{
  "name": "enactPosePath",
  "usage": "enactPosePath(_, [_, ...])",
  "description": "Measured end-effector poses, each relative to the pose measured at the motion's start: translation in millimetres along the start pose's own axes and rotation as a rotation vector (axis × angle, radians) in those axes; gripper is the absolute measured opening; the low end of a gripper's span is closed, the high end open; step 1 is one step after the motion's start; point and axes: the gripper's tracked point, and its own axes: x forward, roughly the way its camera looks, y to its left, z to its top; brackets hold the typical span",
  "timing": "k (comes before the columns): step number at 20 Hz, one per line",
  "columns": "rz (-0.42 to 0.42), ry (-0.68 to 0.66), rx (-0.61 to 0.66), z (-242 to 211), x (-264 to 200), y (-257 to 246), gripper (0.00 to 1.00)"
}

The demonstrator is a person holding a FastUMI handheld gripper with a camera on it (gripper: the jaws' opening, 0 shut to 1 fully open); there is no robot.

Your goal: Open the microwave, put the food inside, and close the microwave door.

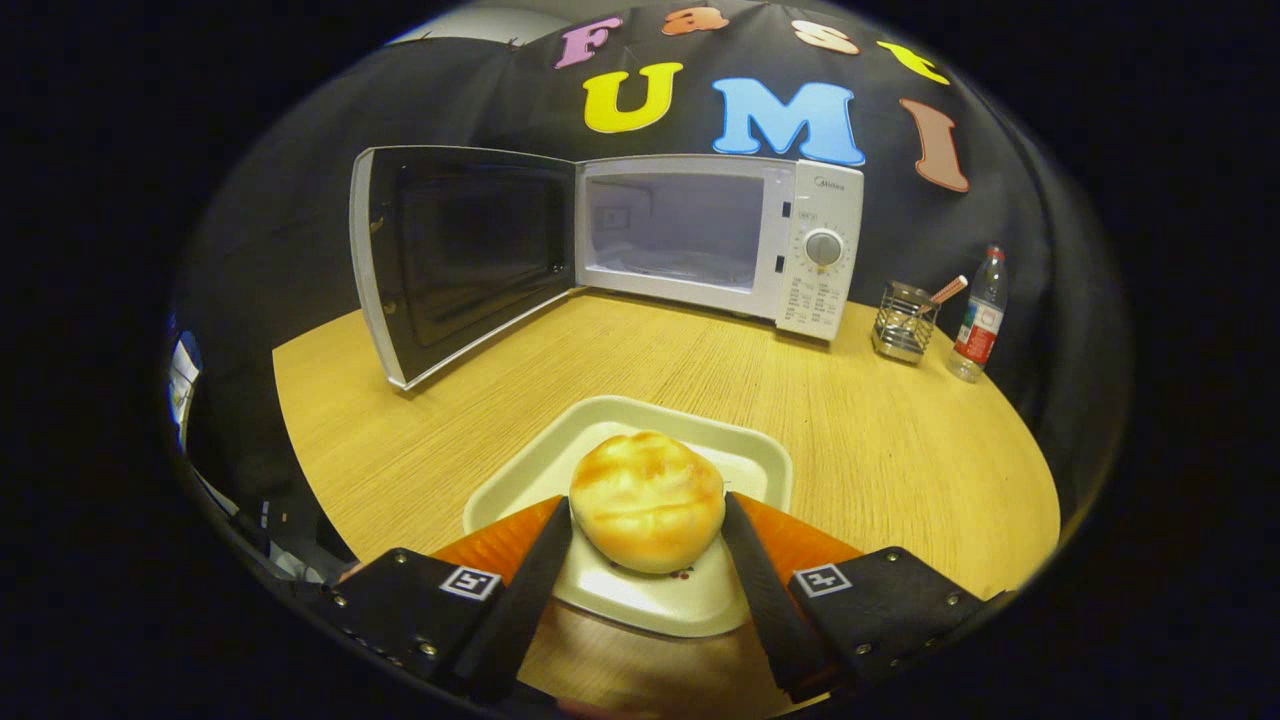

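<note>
Two fingers of our gripper (648,520) clench a bun (647,499) over a tray (700,600) between them, with the microwave (720,240), door (460,255) swung open, well beyond.

The tongs (648,525) have black pads on orange fingers, with screwed black blocks carrying square black-and-white markers.

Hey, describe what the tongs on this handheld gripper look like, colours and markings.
The tongs have two long black fingers with ribbed orange panels on their outer sides. Each sits on a blocky black mount with small silver screws, and each mount carries a square black-and-white marker tag on top.
</note>
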Motion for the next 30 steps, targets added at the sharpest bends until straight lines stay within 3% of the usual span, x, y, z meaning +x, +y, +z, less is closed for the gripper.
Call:
enactPosePath(4, [0.011, -0.007, 0.049, 7, -2, 1, 0.70])
enactPosePath(9, [0.028, -0.055, 0.120, 39, -10, 12, 0.70])
enactPosePath(16, [0.094, -0.194, 0.271, 148, 7, 37, 0.69])
enactPosePath(22, [0.036, -0.283, 0.244, 225, 45, 38, 0.69])
enactPosePath(30, [-0.057, -0.305, 0.396, 270, 110, 26, 0.69])
